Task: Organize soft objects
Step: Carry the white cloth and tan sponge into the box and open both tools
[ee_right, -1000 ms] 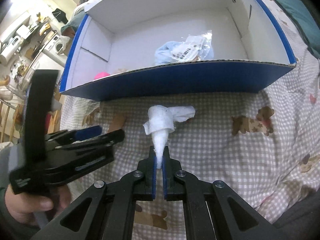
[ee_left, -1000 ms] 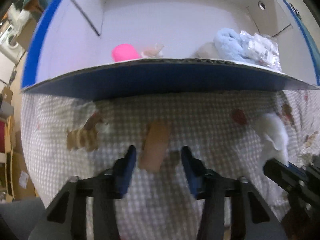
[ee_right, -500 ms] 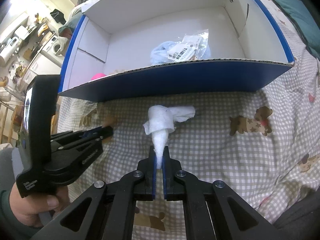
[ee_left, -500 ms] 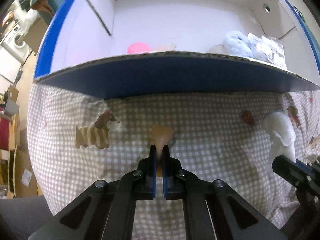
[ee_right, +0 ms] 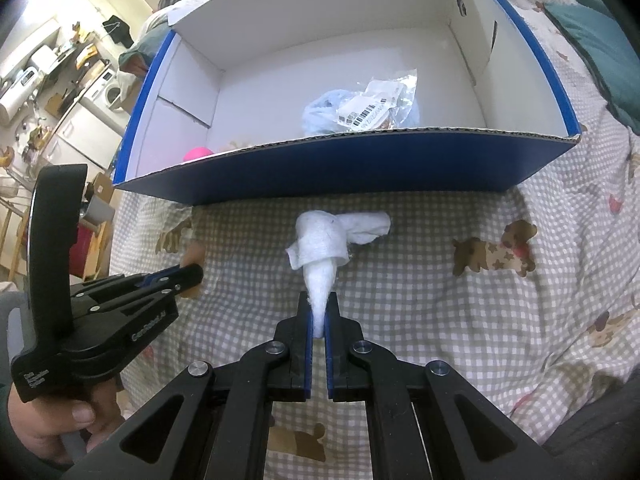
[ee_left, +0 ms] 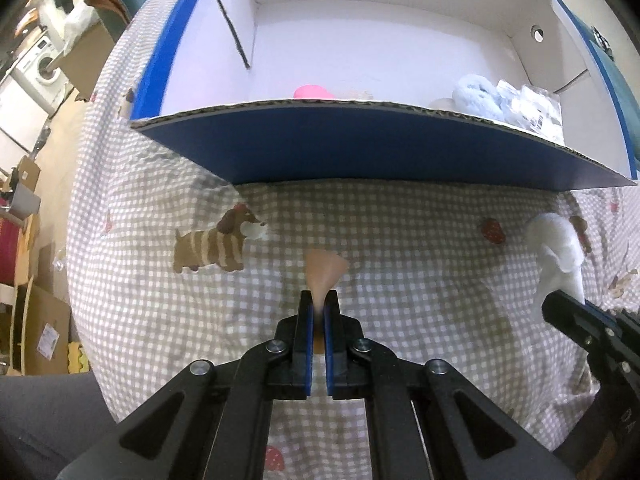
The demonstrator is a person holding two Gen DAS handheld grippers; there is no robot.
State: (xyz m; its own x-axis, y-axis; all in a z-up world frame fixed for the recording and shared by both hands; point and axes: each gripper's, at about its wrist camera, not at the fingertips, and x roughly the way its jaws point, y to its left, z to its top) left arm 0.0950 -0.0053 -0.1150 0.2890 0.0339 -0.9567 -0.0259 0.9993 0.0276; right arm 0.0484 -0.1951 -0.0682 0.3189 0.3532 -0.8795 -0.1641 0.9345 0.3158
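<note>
Left gripper (ee_left: 318,312), fingers clenched on a peach, flat, soft pad (ee_left: 325,271); right gripper (ee_right: 319,316) pinching a white rolled cloth (ee_right: 324,240). Both are held above the checked bedsheet (ee_left: 400,240), facing the blue-and-white cardboard box (ee_left: 360,148), presumably their destination.
</note>
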